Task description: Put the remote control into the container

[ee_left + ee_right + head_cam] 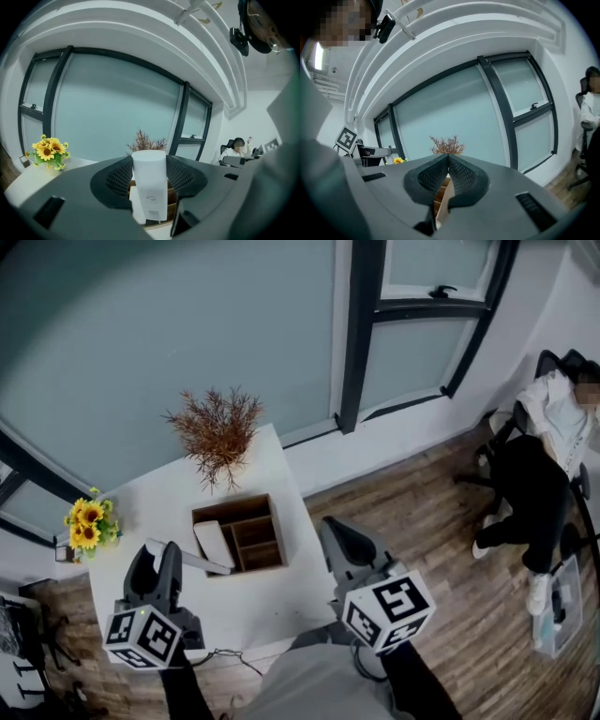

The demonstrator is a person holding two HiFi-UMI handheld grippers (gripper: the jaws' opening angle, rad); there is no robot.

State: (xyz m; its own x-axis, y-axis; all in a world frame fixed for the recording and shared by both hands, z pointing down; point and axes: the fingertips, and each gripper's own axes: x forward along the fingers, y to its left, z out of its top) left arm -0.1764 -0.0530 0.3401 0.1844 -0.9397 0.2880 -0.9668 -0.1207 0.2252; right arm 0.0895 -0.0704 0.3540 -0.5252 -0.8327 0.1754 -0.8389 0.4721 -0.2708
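Remote control [149, 183] and container [277, 531] are both found over a white surface [141, 512] filling the lower left of the head view. The wooden container, divided into compartments, is set at the middle of that surface, with a white item lying in its left compartment.

At lower left, the left hand-held gripper [157, 554] is pointed up the frame and slightly downward, just left of the container. At lower centre, the right hand-held gripper [333, 531] is angled toward the container's right wall. A cube with black-and-white square markers is carried on each.

The white remote control is pinched upright between the left jaws, outside the container; a small mark on its face cannot be read. The right jaws are pressed together with nothing between them.
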